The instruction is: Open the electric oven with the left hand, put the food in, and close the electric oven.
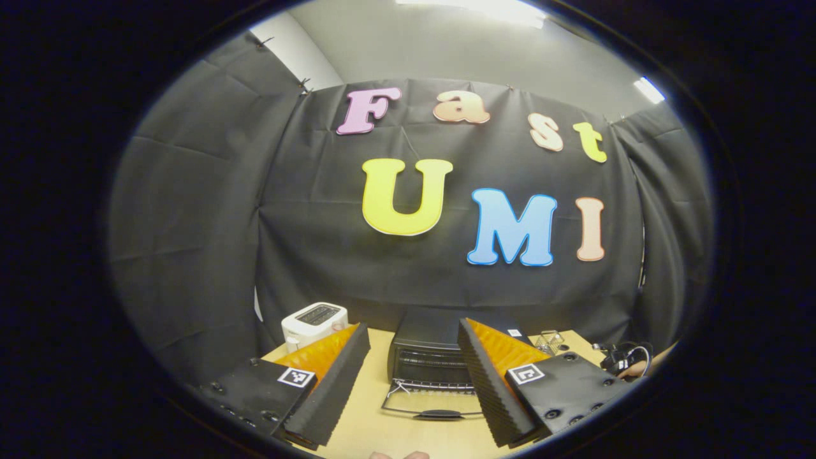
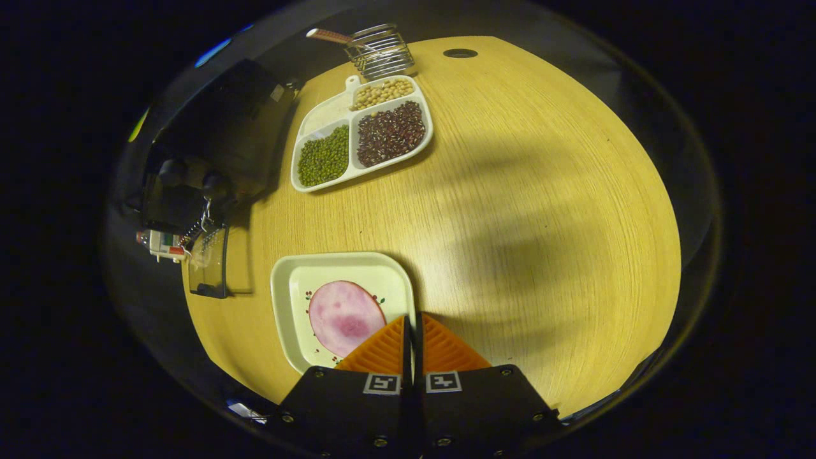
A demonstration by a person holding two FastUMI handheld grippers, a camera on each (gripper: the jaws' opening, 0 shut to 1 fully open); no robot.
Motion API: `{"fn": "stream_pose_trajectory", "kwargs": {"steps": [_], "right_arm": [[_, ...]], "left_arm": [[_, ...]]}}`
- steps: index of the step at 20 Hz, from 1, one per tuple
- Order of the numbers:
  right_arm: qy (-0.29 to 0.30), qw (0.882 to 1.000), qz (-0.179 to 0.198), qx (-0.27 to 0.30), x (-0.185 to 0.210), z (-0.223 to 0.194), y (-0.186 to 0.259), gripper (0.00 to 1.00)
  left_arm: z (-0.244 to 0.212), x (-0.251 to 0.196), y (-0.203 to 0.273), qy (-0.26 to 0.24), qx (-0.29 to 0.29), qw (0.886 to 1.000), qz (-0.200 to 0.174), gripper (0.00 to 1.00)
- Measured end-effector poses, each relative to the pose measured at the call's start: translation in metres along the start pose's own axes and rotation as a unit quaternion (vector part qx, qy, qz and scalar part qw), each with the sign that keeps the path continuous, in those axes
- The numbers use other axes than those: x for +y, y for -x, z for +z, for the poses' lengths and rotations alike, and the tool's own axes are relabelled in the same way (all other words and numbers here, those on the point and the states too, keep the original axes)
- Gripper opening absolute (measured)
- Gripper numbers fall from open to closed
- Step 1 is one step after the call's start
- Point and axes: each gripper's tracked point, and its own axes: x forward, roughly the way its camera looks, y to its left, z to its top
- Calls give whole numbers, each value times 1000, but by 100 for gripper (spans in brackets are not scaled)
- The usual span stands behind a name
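Observation:
The black electric oven (image 1: 424,350) stands straight ahead on the wooden table, its glass door (image 1: 433,400) folded down flat toward me. My left gripper (image 1: 413,326) is open and holds nothing, well short of the oven. In the right gripper view a square white plate (image 2: 299,287) carries a pink ham slice (image 2: 344,315). My right gripper (image 2: 411,326) is shut on the plate's right rim. The oven (image 2: 220,134) lies to the upper left there, with its open door (image 2: 207,261) just left of the plate.
A white toaster (image 1: 314,322) sits left of the oven. A wire rack (image 1: 551,341) stands to the oven's right. A divided white tray of beans (image 2: 360,131) and the wire rack (image 2: 381,50) sit beyond the plate. The wooden tabletop (image 2: 542,223) stretches to the right.

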Motion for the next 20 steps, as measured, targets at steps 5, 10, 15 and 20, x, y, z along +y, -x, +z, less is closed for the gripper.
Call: {"fn": "stream_pose_trajectory", "kwargs": {"steps": [5,10,15,20], "right_arm": [[-88,990,111,-2,17,-7,3,0],[-136,975,173,-11,20,-16,3,0],[-151,966,211,-15,26,-21,8,0],[-157,954,253,-14,38,-23,13,0]], "left_arm": [[-2,-11,7,0,6,1000,4,97],[0,-23,7,4,8,1000,10,98],[6,-34,7,-2,4,1000,18,98],[10,-40,9,-13,5,999,31,97]]}}
